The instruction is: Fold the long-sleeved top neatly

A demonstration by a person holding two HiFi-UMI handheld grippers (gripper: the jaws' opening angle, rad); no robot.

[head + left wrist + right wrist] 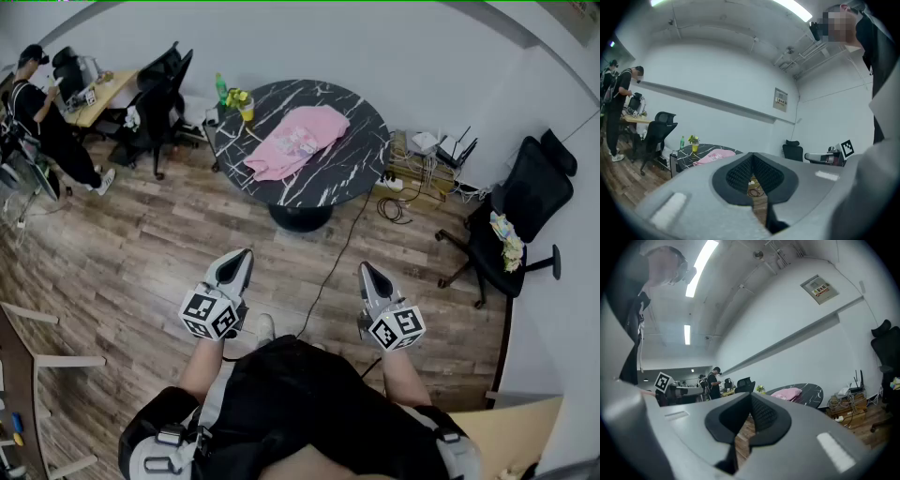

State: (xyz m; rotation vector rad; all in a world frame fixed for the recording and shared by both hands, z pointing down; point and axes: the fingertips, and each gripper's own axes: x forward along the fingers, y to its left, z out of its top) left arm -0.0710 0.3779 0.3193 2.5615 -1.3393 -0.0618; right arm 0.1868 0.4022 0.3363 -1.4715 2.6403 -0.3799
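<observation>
Nearest us, below our dark sleeves, we hold the left gripper (240, 259) and the right gripper (368, 271) level over the floor (141, 253), side by side and apart from each other. Both pairs of fingers are pressed together with nothing between them; each gripper view shows only a thin slit of floor past the dark pads.

Well ahead of the fingertips, and roughly midway between the two pairs, the top (298, 139) lies in a loose pink heap on the table (361, 178). Neither gripper is anywhere near it. Beyond the top, on the left fingers' side, a bottle (221, 89) and a cup (247, 108) stand at the table's edge. A cable (333, 267) runs over the floor from the table, passing between the two pairs of fingers. A chair (525, 202) stands off to the right of the right fingers.
</observation>
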